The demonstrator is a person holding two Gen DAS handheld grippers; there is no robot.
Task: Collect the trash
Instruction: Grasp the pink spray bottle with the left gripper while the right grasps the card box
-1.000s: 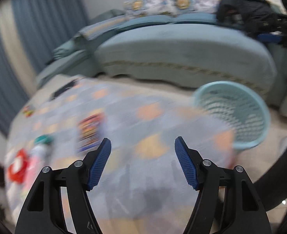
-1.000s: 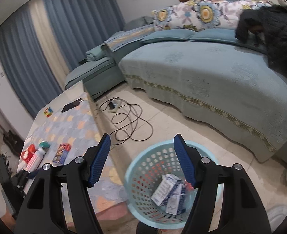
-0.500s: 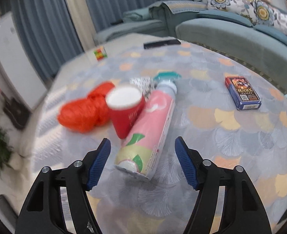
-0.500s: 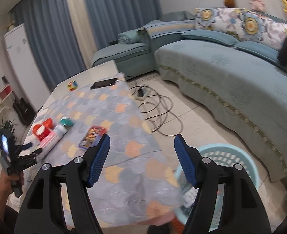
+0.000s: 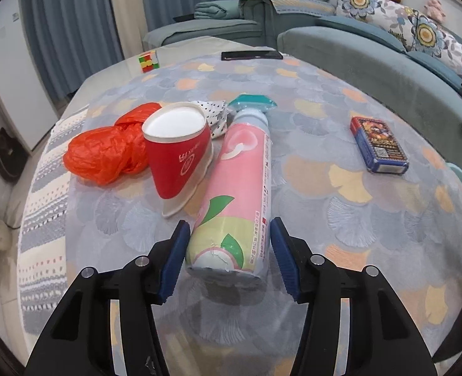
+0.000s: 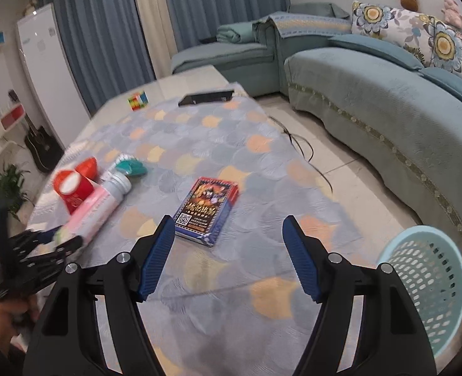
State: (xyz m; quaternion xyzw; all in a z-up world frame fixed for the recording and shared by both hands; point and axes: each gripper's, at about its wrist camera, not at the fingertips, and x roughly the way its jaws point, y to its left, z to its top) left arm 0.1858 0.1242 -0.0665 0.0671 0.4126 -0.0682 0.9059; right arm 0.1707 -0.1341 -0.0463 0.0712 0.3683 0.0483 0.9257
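A pink bottle (image 5: 240, 188) with a teal cap lies on the patterned table (image 5: 340, 225). My left gripper (image 5: 229, 260) is open, its blue fingers on either side of the bottle's base with small gaps. A red paper cup (image 5: 176, 153) lies tipped beside it, with an orange plastic bag (image 5: 105, 150) and a crumpled dotted wrapper (image 5: 215, 116) behind. My right gripper (image 6: 227, 257) is open and empty above the table, just short of a blue card box (image 6: 207, 210). The light blue basket (image 6: 431, 285) stands on the floor at the right. The bottle (image 6: 96, 206) and left gripper (image 6: 52, 244) show at the left.
A Rubik's cube (image 5: 148, 60) and a dark phone (image 5: 251, 55) lie at the table's far end. A teal sofa (image 6: 387, 119) curves along the right. Black cables (image 6: 296, 144) trail on the floor between table and sofa. A white cabinet (image 6: 49, 78) stands left.
My left gripper swung from the basket to the table, moved up to the bottle and narrowed around its base. My right gripper swung from above the basket to over the card box.
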